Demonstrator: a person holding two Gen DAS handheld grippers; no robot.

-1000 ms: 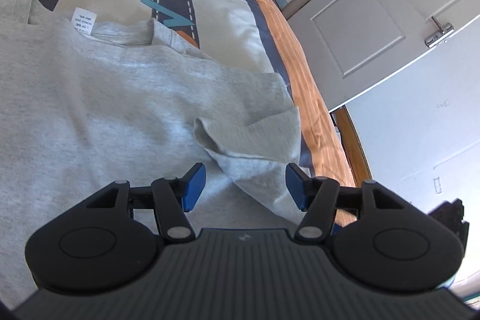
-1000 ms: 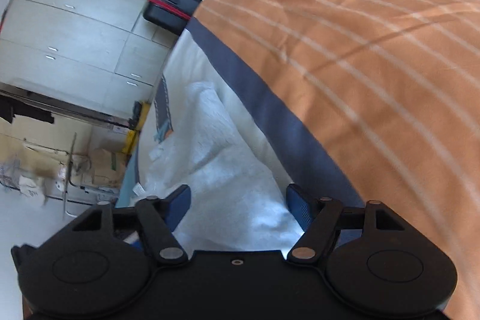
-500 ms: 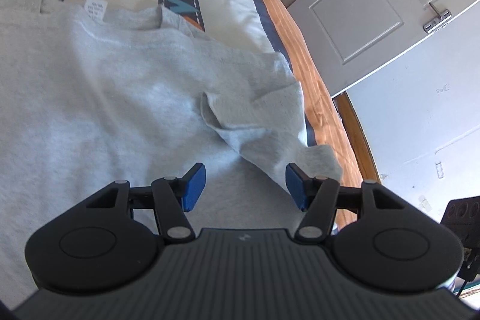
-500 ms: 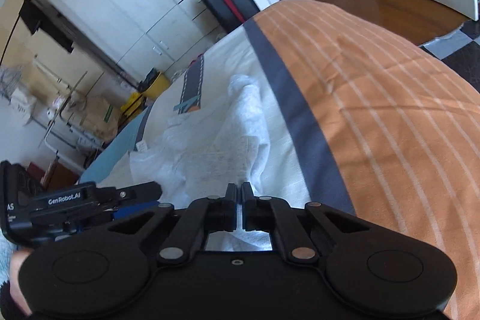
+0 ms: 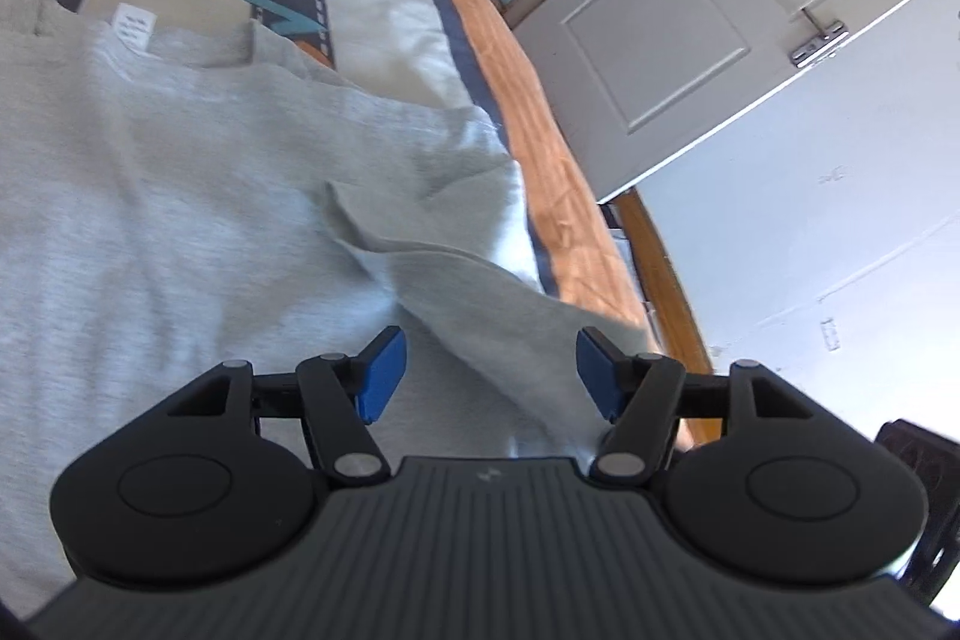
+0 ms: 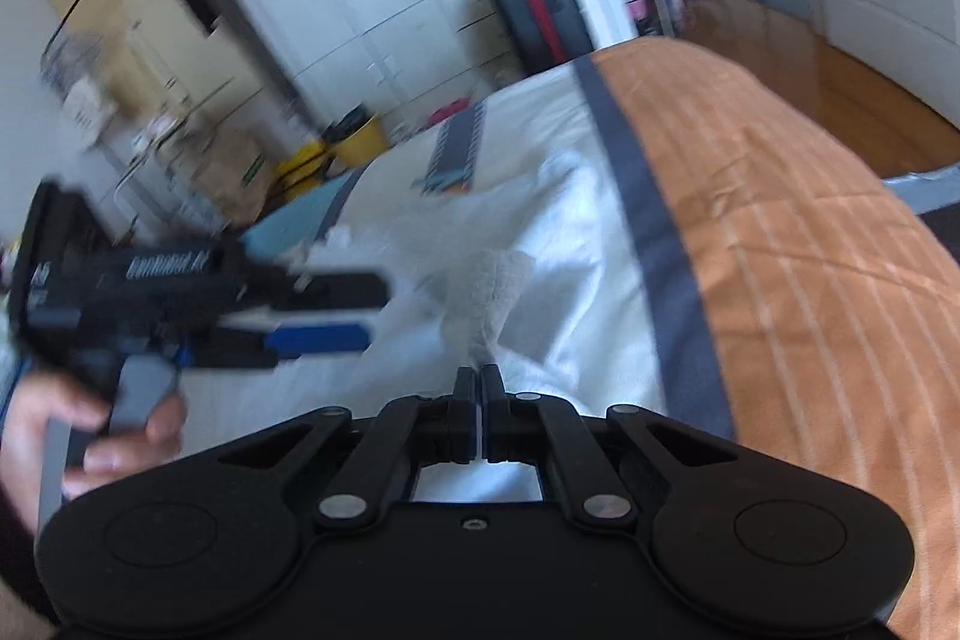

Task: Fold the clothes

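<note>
Our right gripper (image 6: 479, 379) pinches the grey shirt's (image 5: 180, 196) sleeve (fabric bunched); our left gripper (image 5: 489, 370) is opening over it, orange bed edge (image 5: 540, 148) at two o'clock.

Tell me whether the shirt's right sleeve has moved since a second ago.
Yes. The sleeve, pinched by the shut right gripper, has been pulled away from the orange bedspread band, lifting over the shirt body.

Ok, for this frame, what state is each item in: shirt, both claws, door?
Grey cotton T-shirt: spread flat on the bed, sleeve pulled up.
Left claw: jaws opening, sleeve cloth between them, unpinched.
Right claw: shut on the sleeve.
White panelled door: ajar.
</note>
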